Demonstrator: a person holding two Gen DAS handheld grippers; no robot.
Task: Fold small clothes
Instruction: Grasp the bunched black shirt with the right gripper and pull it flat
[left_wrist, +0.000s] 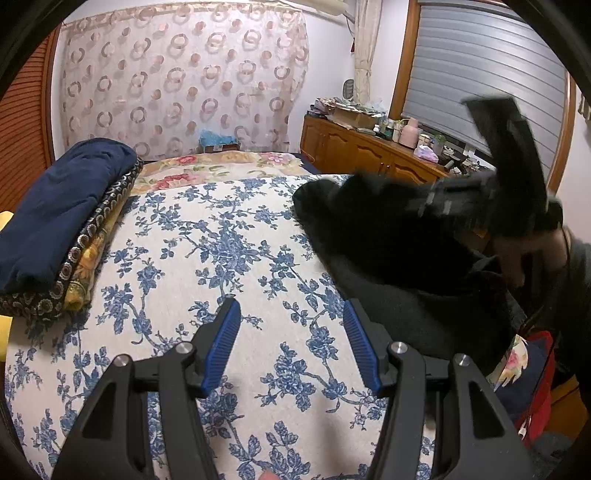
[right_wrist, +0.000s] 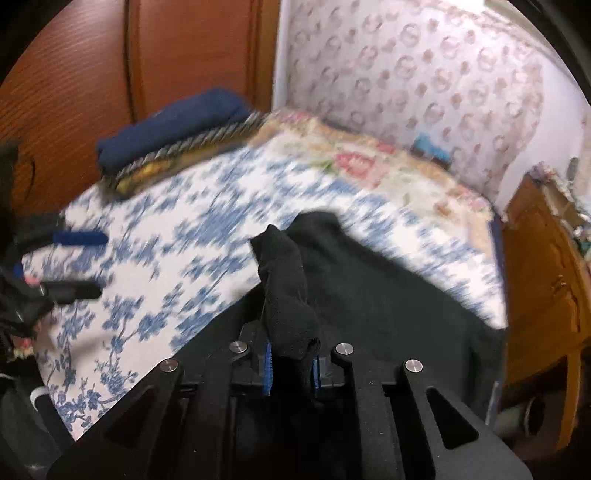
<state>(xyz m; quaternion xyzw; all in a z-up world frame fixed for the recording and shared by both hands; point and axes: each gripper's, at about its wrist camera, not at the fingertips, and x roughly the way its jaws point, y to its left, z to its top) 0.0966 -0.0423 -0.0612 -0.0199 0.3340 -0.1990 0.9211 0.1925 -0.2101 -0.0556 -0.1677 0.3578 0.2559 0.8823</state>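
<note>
A black garment (right_wrist: 369, 295) lies in a loose heap on the right side of the bed (left_wrist: 229, 258), spread over the blue-flowered white bedspread. A bunched fold of it rises out of the heap, and the right gripper (right_wrist: 291, 365) has it: the blue-padded fingers (right_wrist: 268, 363) are pressed together on the cloth, the fold poking up between them. Seen from the left wrist, that gripper is a dark blurred shape above the pile, with the person's hand (left_wrist: 524, 258) under it at the right edge of the view.

The left gripper (left_wrist: 291, 321) hangs over the bare middle of the bedspread, near the heap's left edge but not touching it. Its fingers (left_wrist: 221, 347) stand apart with nothing between them, only the flowered cover showing through the gap.

At the far left corner of the bed sits a stack of folded things: a navy piece (left_wrist: 59, 206) on top, a dark patterned one (left_wrist: 99, 225) under it, and a yellow layer (left_wrist: 83, 273) at the bottom. Beyond the blue-flowered cover, a pink-flowered blanket (left_wrist: 221, 166) runs across the far end of the bed. Behind it hangs a sheer curtain with ring patterns (left_wrist: 184, 77). A wooden cabinet (left_wrist: 362, 151) crowded with small items stands along the right wall, below a shuttered window (left_wrist: 480, 85).
</note>
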